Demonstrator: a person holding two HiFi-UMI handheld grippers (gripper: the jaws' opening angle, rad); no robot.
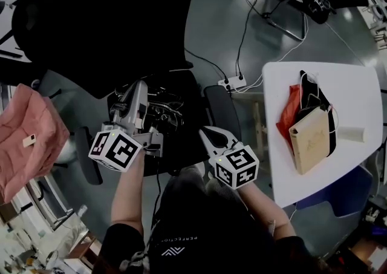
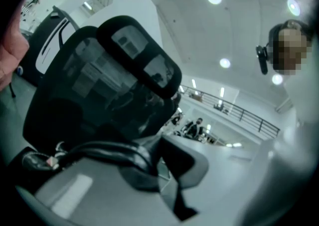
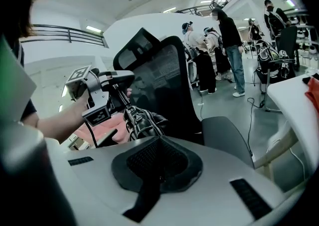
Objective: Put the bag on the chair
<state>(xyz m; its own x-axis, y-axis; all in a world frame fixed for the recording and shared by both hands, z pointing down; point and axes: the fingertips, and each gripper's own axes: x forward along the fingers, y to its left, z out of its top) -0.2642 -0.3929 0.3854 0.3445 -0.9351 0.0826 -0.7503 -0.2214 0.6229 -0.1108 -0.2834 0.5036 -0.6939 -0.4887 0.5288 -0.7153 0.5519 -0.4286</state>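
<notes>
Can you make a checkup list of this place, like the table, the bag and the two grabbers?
Surface: white table at the right.
Job's things: black bag hangs by its strap over the chair seat.
Clutter: red cloth and tan box on the table; pink cloth at the left.
Grippers: left gripper shut on the bag's strap; right gripper shut, empty.
Cables: power strip with black cables on the floor.
Surroundings: people standing behind the chair.

Part of the black bag (image 1: 163, 115) is tucked behind the left gripper (image 1: 139, 88) from overhead. The chair (image 1: 109, 19) back runs off the far edge, and the pink cloth (image 1: 27, 140) off the left. Up close, the left gripper view smears the strap (image 2: 99, 151) into blur.
</notes>
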